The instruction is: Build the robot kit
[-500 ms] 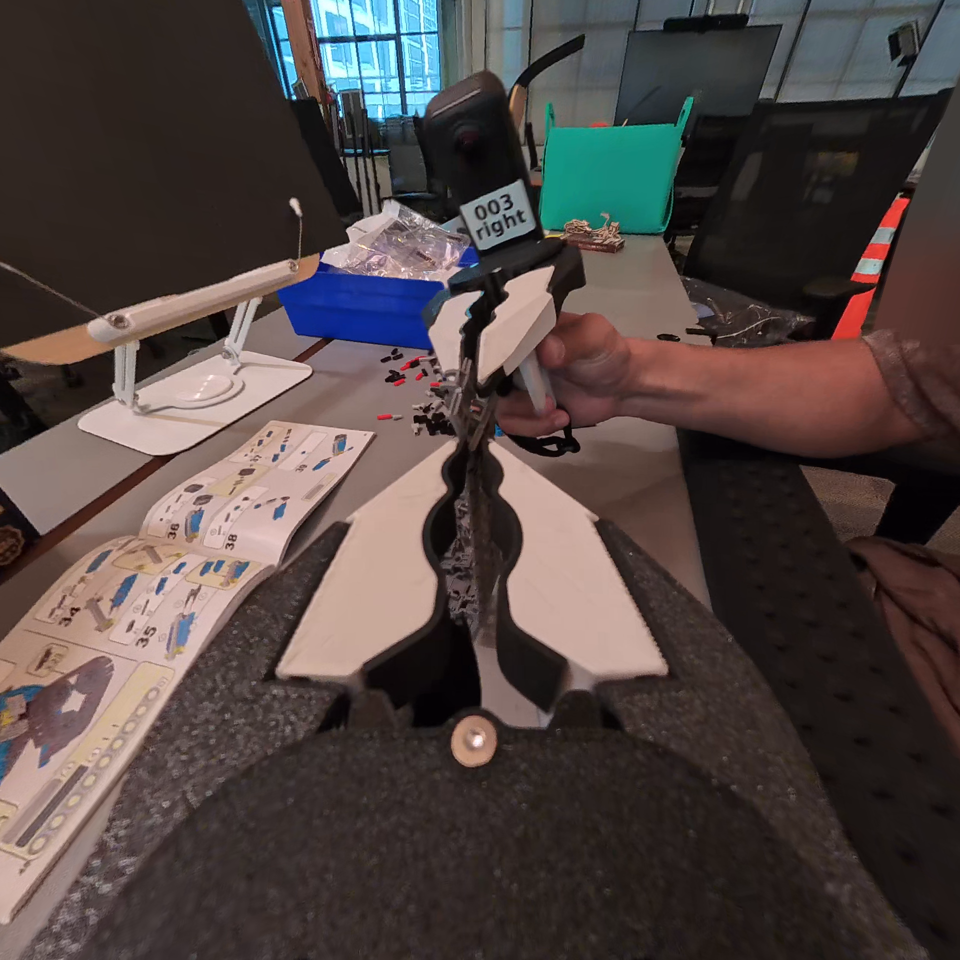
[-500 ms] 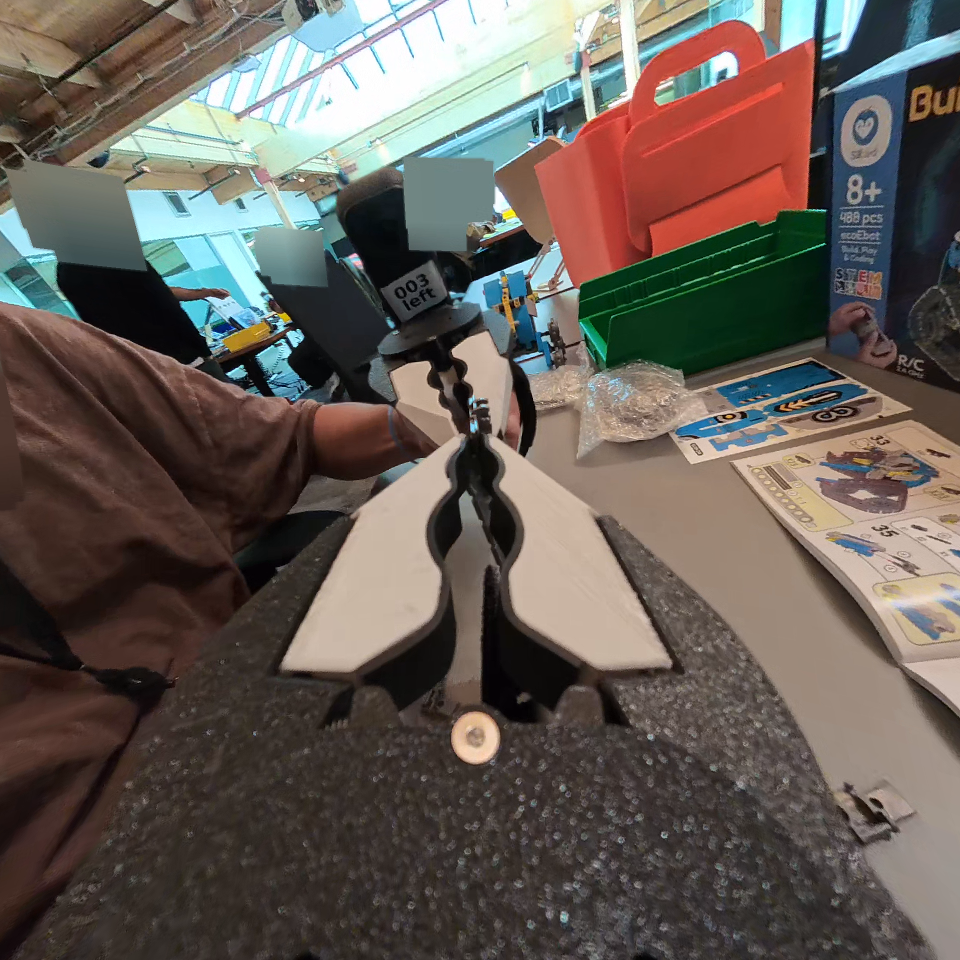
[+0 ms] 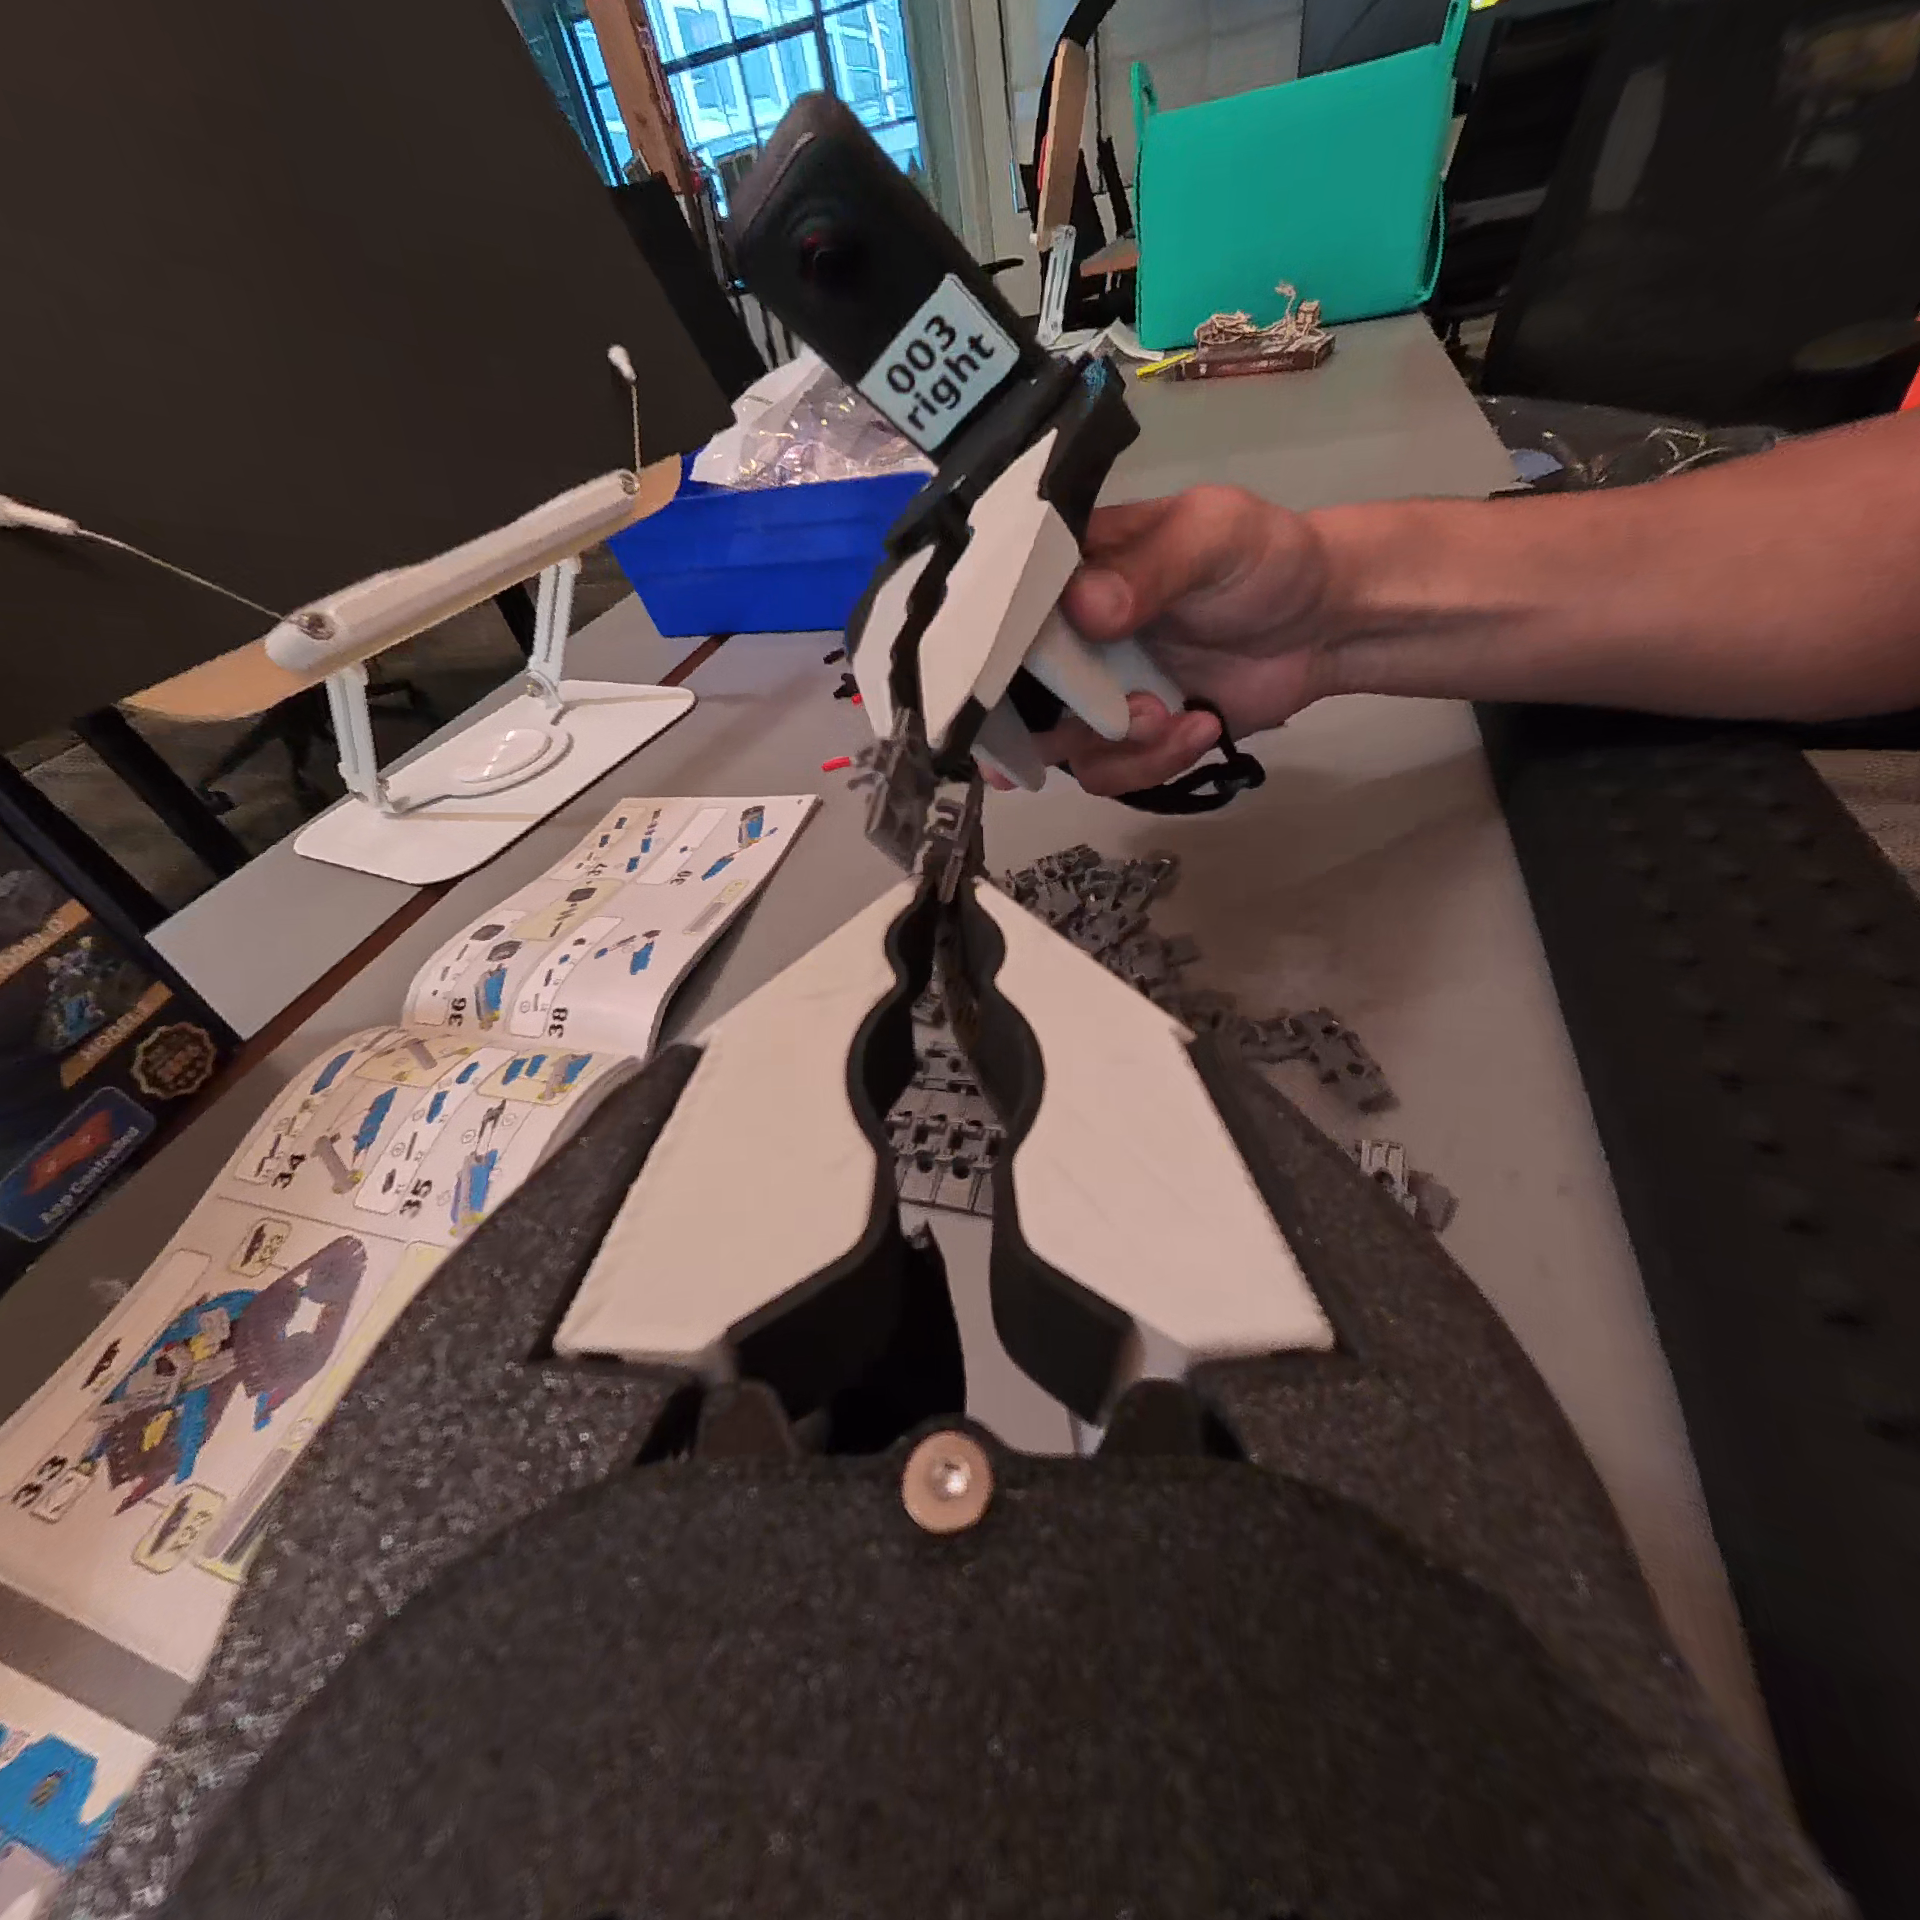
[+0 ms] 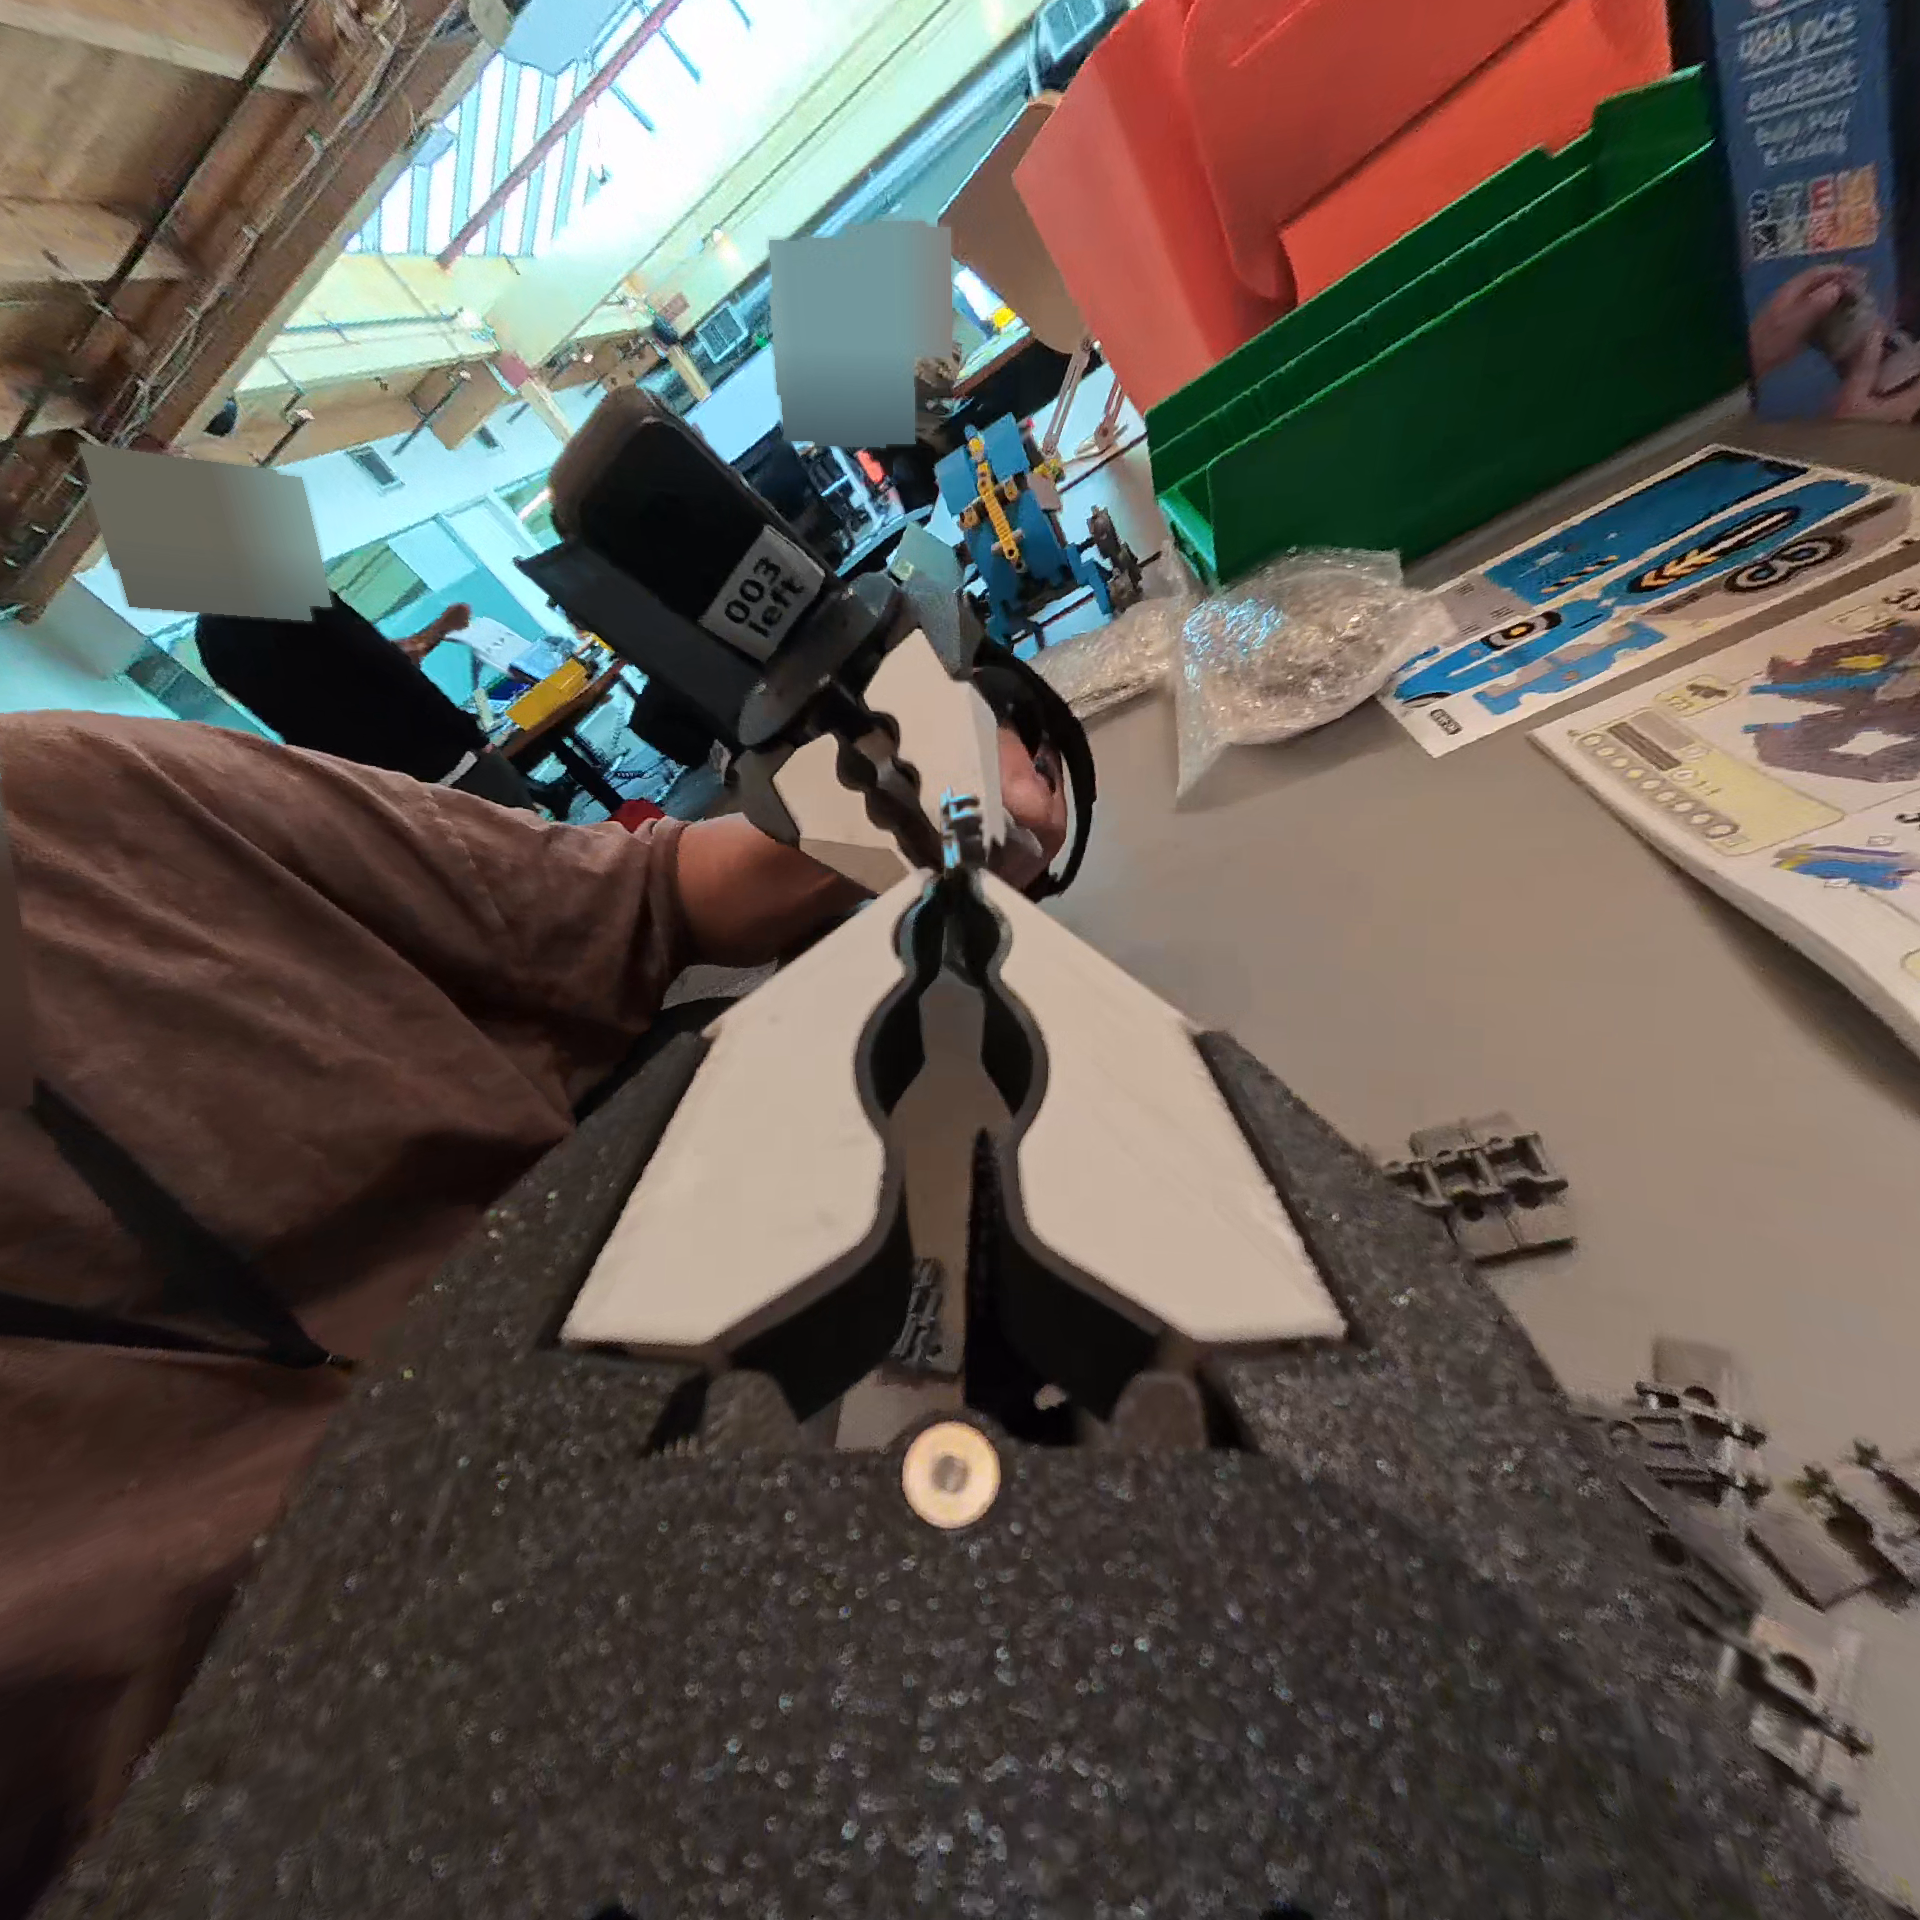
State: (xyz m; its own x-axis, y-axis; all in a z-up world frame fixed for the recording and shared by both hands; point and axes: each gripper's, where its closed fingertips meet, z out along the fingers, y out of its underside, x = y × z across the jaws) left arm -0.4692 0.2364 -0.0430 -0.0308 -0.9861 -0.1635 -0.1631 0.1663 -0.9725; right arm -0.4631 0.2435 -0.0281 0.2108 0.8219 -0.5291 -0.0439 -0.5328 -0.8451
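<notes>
Left wrist view: both grippers, left gripper (image 3: pixel 948 894) and right gripper (image 3: pixel 914 743), meet tip-to-tip, fingers pinching one grey track piece (image 3: pixel 930 821).

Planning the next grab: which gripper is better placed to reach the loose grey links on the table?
Probably left. The links lie just past the tips of the left gripper, but behind those of the right gripper. Both are shut on the chain.

A pale printed label (image 3: pixel 940 366) sits on the camera of the right gripper (image 3: pixel 914 743), upper middle of the left wrist view. A similar white label (image 4: pixel 766 608) sits on the left gripper (image 4: pixel 951 831). The open instruction booklet (image 3: pixel 499 1049) carries step numbers. The blue box (image 4: pixel 1808 187), upper right, the dark box (image 3: pixel 73 1049), left edge, and the sticker sheet (image 4: pixel 1621 582) bear print.
</notes>
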